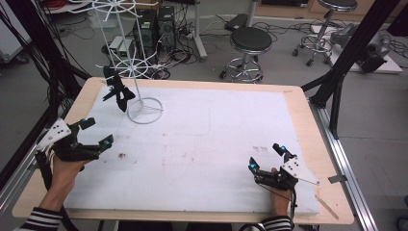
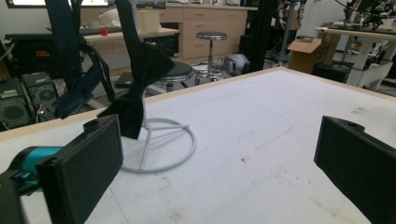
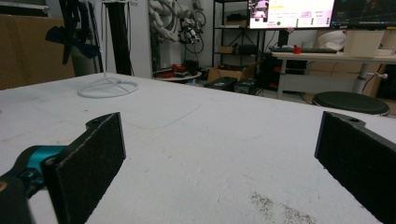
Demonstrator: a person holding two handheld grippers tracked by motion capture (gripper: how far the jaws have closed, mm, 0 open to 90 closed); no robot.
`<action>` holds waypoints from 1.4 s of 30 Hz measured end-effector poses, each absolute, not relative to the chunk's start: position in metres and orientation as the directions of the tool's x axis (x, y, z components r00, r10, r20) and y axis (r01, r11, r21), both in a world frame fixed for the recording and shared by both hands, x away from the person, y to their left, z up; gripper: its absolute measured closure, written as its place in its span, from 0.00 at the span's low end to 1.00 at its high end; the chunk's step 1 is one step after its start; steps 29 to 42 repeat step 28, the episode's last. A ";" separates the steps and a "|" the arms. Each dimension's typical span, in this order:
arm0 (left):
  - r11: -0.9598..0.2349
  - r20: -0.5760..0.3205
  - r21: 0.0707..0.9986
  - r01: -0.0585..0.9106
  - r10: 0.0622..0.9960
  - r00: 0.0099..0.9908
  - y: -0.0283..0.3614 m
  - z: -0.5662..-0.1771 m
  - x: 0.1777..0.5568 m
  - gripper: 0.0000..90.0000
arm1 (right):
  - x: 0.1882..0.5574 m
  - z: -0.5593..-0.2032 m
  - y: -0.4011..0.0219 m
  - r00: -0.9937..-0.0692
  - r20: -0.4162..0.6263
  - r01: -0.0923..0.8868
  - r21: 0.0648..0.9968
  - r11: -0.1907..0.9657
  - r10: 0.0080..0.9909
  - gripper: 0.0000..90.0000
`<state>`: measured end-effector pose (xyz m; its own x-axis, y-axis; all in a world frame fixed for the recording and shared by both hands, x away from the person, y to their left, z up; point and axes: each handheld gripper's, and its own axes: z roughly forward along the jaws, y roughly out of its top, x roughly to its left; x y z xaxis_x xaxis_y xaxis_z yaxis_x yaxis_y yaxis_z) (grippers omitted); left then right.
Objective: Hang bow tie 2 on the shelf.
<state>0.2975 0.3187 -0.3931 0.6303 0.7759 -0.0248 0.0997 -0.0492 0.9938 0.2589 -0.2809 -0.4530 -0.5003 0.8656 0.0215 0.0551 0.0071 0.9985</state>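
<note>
Stained white mat (image 1: 202,144) on wooden table (image 1: 308,125), stools (image 1: 250,41) behind, both grippers' fingers spread, empty

A black bow tie (image 1: 120,94) is hanging from a white wire rack (image 1: 137,65) that is standing at the far left of the counter. The bow tie is dangling tilted, its lower wing pointing down just beside the rack's thin upright pole and above the round wire base ring (image 1: 145,110). In the left gripper view the dark fabric (image 2: 140,74) is showing a pinched knot in the middle, with the lower wing (image 2: 126,114) hanging in front of the ring (image 2: 161,149), which is resting flat on the white cover.
</note>
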 end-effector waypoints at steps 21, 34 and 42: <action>0.009 -0.015 1.000 0.014 0.819 0.574 0.321 -0.452 0.266 0.02 | 0.259 -0.453 -0.281 -0.498 0.013 0.049 0.999 0.013 0.867 0.01; -0.002 0.001 1.000 0.002 0.827 0.563 0.321 -0.453 0.264 0.02 | 0.258 -0.453 -0.281 -0.499 0.009 0.041 0.999 0.013 0.866 0.01; -0.002 0.001 1.000 0.002 0.827 0.563 0.321 -0.453 0.264 0.02 | 0.258 -0.453 -0.281 -0.499 0.009 0.041 0.999 0.013 0.866 0.01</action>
